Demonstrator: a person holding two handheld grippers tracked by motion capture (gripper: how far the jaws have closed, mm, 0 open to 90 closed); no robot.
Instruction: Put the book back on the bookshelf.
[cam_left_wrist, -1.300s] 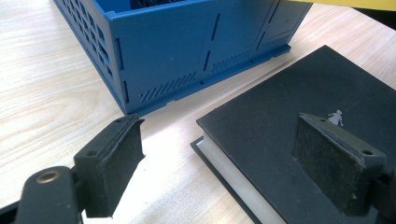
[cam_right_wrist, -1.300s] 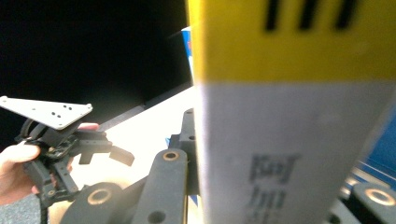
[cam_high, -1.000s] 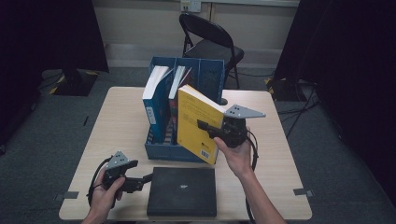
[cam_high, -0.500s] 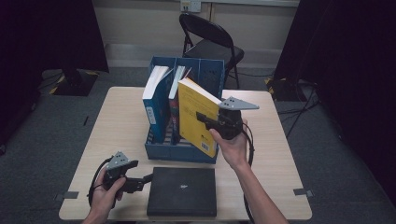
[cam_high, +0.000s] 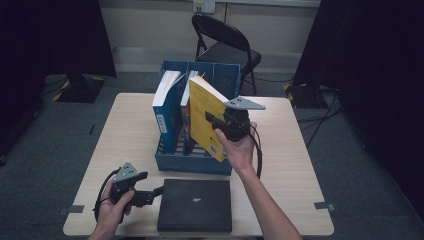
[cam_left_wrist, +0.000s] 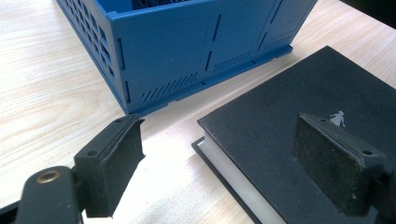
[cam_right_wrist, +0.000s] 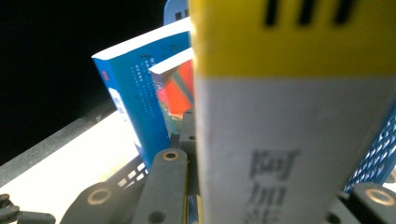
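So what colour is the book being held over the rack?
Yellow book, best seen in the high view.

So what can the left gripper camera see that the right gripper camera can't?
The left gripper view alone has the flat black hardcover book lying on the pale wooden table, between that gripper's open jaws. The right gripper view alone has the yellow paperback book clamped close up, with an upright blue book and an orange-covered book beside it. Both show the blue plastic file box.

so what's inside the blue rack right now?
Two books stand in the blue rack: a blue book at left and an orange book beside it. The right gripper holds a yellow book tilted over its right side, hiding the space there.
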